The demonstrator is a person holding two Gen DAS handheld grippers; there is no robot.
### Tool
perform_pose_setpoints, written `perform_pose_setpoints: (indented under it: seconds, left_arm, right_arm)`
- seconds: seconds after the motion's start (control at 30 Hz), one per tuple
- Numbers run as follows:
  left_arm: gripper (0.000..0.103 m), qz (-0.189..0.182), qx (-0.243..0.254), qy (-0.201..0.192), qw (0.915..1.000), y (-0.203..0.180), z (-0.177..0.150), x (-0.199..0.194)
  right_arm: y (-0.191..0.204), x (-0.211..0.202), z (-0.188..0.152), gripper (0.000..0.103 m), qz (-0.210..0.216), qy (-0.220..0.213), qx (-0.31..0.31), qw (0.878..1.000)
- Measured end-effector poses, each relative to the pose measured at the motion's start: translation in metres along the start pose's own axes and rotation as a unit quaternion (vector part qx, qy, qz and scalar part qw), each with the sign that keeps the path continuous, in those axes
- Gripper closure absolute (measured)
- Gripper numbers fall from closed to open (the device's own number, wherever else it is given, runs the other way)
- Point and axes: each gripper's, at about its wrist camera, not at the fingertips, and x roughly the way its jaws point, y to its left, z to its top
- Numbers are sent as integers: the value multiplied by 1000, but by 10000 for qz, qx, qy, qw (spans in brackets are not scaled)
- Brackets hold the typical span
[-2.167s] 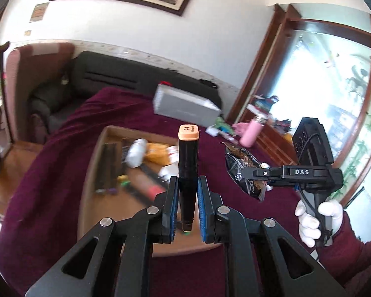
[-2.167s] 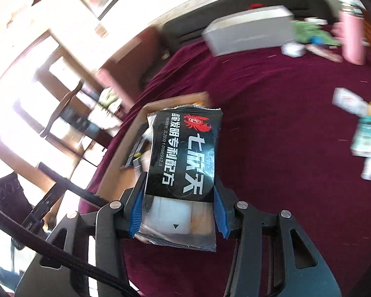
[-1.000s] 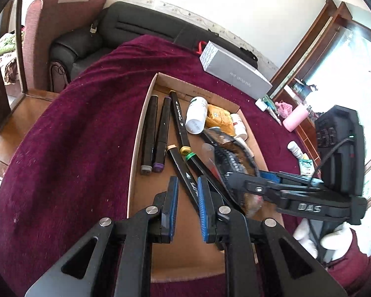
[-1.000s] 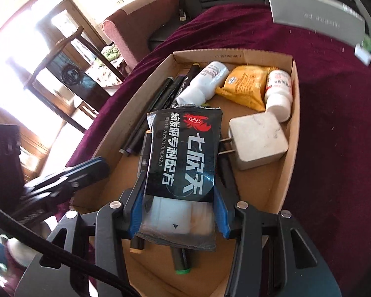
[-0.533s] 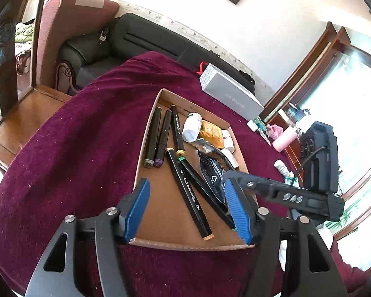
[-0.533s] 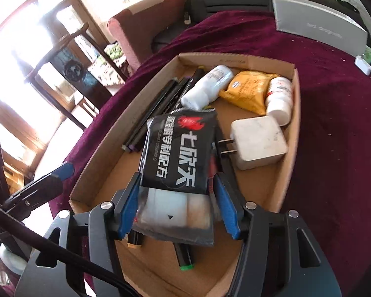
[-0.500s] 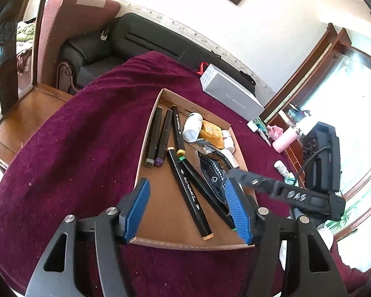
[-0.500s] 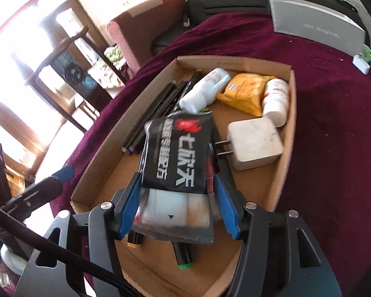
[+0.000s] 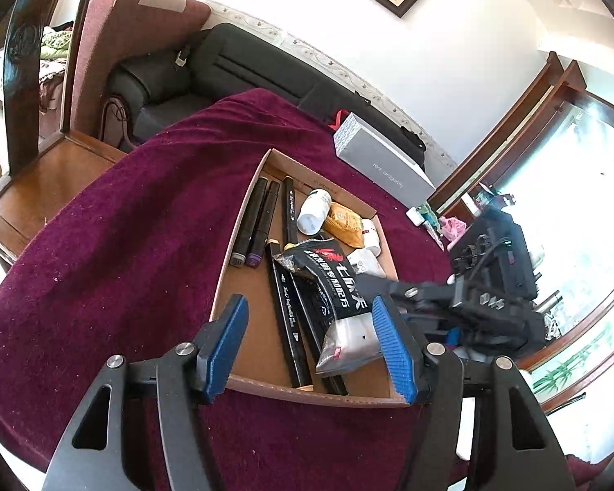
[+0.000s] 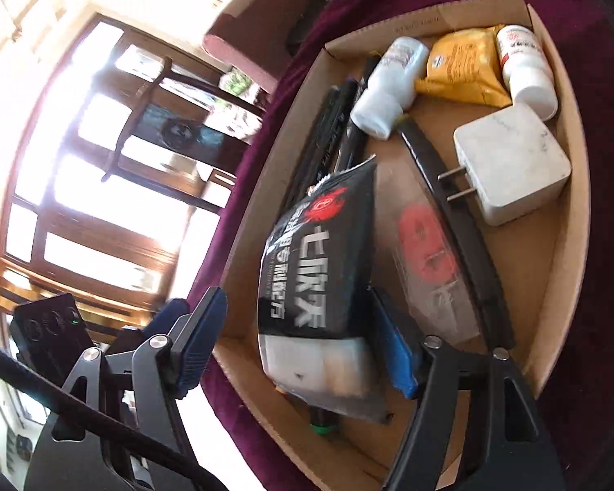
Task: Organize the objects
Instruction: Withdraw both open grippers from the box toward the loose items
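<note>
Left wrist view: the left gripper (image 9: pixel 311 341) stands wide and empty above the cardboard box's (image 9: pixel 241 221) near edge. Inside, the black snack packet (image 9: pixel 335 286) lies lengthwise near-to-far, silver end nearest.

Right wrist view: the right gripper (image 10: pixel 299 339) is opening; the snack packet (image 10: pixel 319 262) sits between its jaws, leaning left.

Left gripper (image 9: pixel 309 345) is hanging with jaws apart, pointing down toward 12 o'clock. Right gripper (image 10: pixel 296 347) is tilting down too, jaws opening, its right pad touching the packet (image 10: pixel 319 270).
</note>
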Motion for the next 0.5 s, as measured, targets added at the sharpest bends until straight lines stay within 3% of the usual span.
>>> perform_pose_setpoints:
  seconds: [0.1,0.3,0.43,0.5]
  left_arm:
    - [46,0,97,41,9999,-7,0,3]
    - [46,-100,369,127,9992,-33,-4,9]
    - [46,-202,589,266,9977,-56,-10,16]
    - [46,-230,732,344,9965,-67,-14,20]
  right_arm:
    - [3,-24,2,32,-94,-292,-118,9995]
    - [-1,-85,-2,32,-880,-1136,-547,9881]
    - [-13,-125,-6,32,-1987,-1963,-856,9564]
    - [-23,-140,-8,32,-2360,-2157,-896,9433]
